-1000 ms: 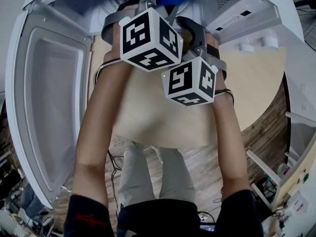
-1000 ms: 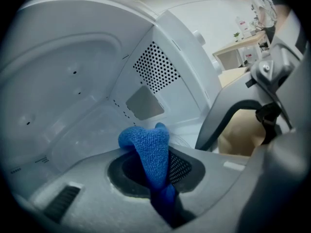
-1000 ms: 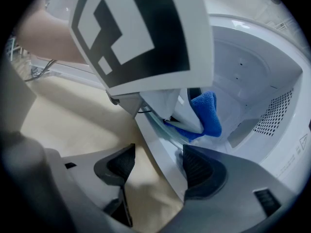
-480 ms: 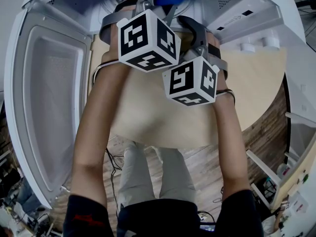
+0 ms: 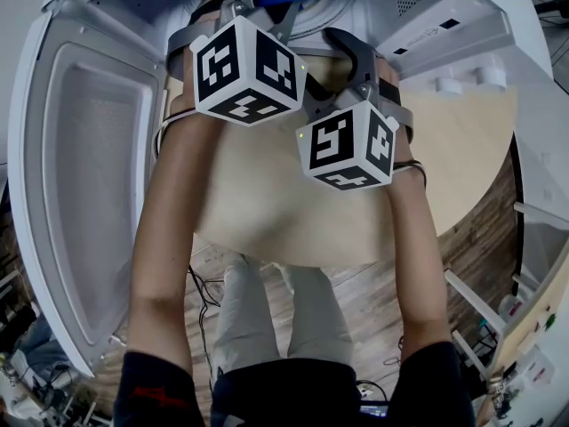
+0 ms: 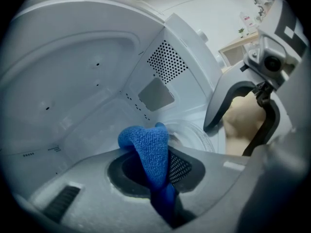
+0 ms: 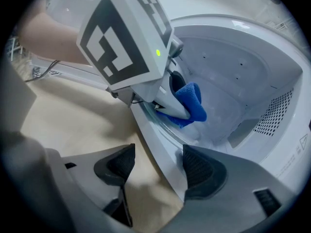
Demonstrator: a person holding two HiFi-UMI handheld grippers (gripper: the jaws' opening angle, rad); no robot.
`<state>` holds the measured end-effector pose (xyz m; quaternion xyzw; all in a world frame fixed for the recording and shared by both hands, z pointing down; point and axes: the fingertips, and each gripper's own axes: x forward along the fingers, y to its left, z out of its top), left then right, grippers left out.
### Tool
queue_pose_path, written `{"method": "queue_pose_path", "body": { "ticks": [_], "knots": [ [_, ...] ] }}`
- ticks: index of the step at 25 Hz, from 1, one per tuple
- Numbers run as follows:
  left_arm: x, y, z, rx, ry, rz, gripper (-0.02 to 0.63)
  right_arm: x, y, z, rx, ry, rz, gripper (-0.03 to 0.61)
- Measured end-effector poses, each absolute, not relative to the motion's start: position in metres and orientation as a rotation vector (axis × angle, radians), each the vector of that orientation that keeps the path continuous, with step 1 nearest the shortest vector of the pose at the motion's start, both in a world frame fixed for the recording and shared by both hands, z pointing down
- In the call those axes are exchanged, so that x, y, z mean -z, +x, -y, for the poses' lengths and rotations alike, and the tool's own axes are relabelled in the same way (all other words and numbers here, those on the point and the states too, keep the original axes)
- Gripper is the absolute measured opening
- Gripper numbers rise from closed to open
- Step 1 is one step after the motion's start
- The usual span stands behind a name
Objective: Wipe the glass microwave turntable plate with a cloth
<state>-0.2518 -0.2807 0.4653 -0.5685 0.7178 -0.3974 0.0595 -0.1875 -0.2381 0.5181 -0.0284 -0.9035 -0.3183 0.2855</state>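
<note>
Reaching forward with both forearms stretched out nearly parallel, the person holds the left gripper [image 6: 158, 171] a little ahead of and above the right gripper [image 7: 158, 166] at the mouth of the white microwave [image 6: 73, 81], whose door [image 5: 80, 176] is swung wide at the left. The left gripper's jaws are clamped on a blue cloth [image 6: 148, 149], which bulges out past their tips just over the glass turntable plate [image 6: 197, 137] lying on the cavity floor. The right gripper's jaws stand apart and grip nothing, with the microwave's lower front edge [image 7: 163, 152] running between them, above the beige tabletop [image 5: 444, 149].
</note>
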Motion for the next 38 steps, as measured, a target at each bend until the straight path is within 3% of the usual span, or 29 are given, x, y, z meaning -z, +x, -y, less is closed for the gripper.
{"method": "queue_pose_path", "body": {
  "ticks": [16, 31, 38],
  "knots": [
    [-0.464, -0.283, 0.247, 1.154, -1.615, -2.317, 0.054, -0.518, -0.188, 0.239, 0.853, -0.066, 2.413, 0.287],
    [-0.460, -0.266, 0.232, 1.171, -1.697, -2.321, 0.054, -0.511, -0.189, 0.236, 0.692, -0.020, 2.428, 0.288],
    [-0.445, -0.244, 0.205, 0.971, -1.782, -2.467, 0.054, -0.496, -0.165, 0.222, 0.570, 0.016, 2.403, 0.287]
  ]
}}
